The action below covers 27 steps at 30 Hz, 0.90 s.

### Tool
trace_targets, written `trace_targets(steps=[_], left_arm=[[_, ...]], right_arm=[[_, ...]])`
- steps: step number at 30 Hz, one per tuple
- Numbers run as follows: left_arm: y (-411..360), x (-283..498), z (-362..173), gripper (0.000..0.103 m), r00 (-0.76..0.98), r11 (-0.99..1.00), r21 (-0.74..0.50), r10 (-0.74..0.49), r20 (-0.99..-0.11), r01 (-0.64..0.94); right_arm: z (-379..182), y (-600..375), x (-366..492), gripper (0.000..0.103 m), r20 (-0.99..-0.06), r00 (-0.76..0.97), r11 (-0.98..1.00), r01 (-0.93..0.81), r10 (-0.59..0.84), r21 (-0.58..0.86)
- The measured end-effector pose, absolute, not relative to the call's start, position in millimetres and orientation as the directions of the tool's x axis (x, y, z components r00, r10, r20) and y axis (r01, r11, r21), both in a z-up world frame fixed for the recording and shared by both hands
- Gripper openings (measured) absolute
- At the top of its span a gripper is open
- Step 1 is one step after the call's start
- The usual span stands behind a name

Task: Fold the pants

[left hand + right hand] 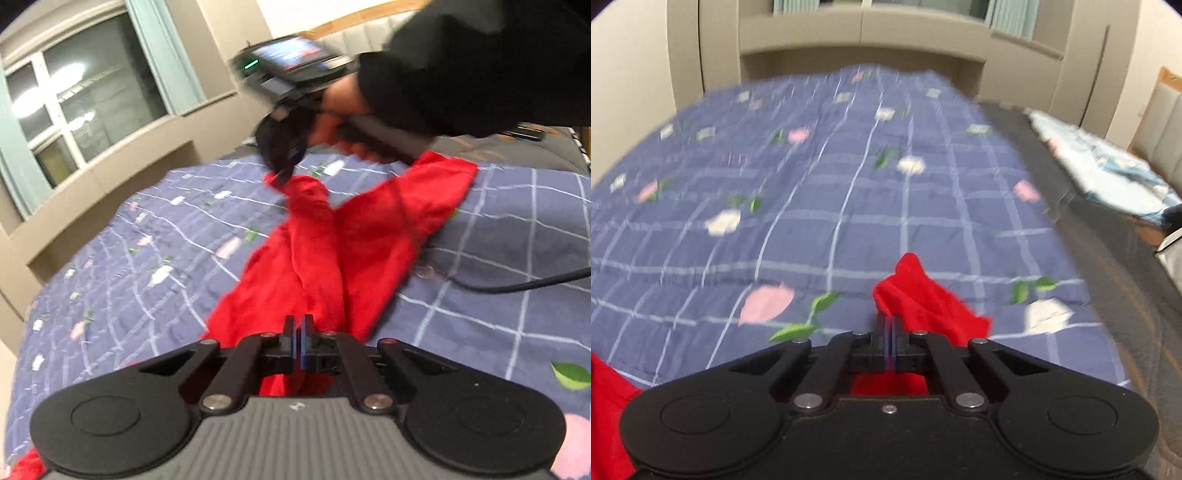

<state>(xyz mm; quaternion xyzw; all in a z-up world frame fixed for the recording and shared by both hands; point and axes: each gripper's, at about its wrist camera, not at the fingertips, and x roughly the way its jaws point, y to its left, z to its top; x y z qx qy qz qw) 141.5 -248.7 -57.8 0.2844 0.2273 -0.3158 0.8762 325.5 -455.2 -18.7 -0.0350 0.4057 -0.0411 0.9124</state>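
Note:
Red pants [332, 251] lie stretched and bunched across a blue checked flowered quilt [147, 258]. My left gripper [298, 325] is shut on the near end of the pants. In the left wrist view my right gripper [282, 173], held by a hand in a black sleeve, pinches the far end of one leg and lifts it off the quilt. In the right wrist view my right gripper [889, 325] is shut on a fold of the red pants [919, 295], which sticks up past the fingers above the quilt [812, 184].
A black cable [517, 286] lies on the quilt at the right. A window [74, 103] and beige ledge run along the bed's far side. A dark grey sheet [1108, 240] and light blue bedding [1100, 158] lie at the right.

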Motion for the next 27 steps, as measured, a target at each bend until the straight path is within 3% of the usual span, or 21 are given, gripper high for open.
trace_targets(steps=[5, 9, 18, 21, 27], left_arm=[[-253.1, 139.9, -46.1, 0.001, 0.771, 0.66, 0.434, -0.378, -0.513, 0.613], [-265.4, 132.7, -53.4, 0.001, 0.811, 0.605, 0.549, -0.34, -0.476, 0.576], [-283.9, 117.2, -74.4, 0.0, 0.794, 0.515, 0.607, -0.329, -0.512, 0.605], [-286.4, 118.0, -76.8, 0.001, 0.797, 0.508, 0.618, -0.309, -0.519, 0.6], [-290.7, 117.6, -80.4, 0.001, 0.787, 0.502, 0.614, -0.286, -0.547, 0.609]], right_arm=[[30.1, -499.4, 267.0, 0.0, -0.595, 0.795, 0.989, 0.15, -0.121, -0.001], [38.0, -531.8, 194.7, 0.0, -0.507, 0.846, 0.961, 0.254, -0.166, 0.108], [-42.8, -560.4, 94.4, 0.001, -0.593, 0.775, 0.848, 0.453, -0.22, 0.276], [-53.5, -564.9, 84.3, 0.021, -0.614, 0.753, 0.811, 0.501, -0.237, 0.301], [-60.3, -584.6, 83.9, 0.038, -0.61, 0.764, 0.756, 0.523, -0.211, 0.393]])
